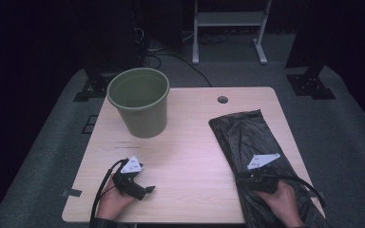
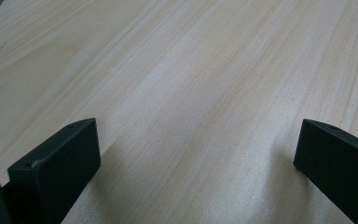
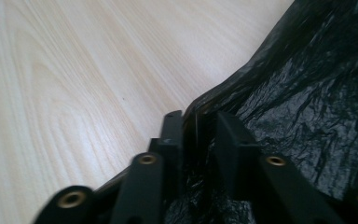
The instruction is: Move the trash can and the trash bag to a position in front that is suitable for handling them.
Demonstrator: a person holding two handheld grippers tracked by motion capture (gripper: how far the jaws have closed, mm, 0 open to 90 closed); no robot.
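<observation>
Wooden table (image 1: 185, 156): right gripper (image 1: 245, 176) low on black bag (image 1: 247, 137), jaws narrowly parted.

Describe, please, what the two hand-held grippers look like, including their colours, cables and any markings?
Both grippers are black. The left gripper carries a pale three-cornered plate with small dark marks, and a black cable loops from it. The right gripper has a like plate and a black cable. Seen close, the jaws are flat black blocks; the right one's links bear brass-coloured rivets. No sleeve is clear.
</observation>
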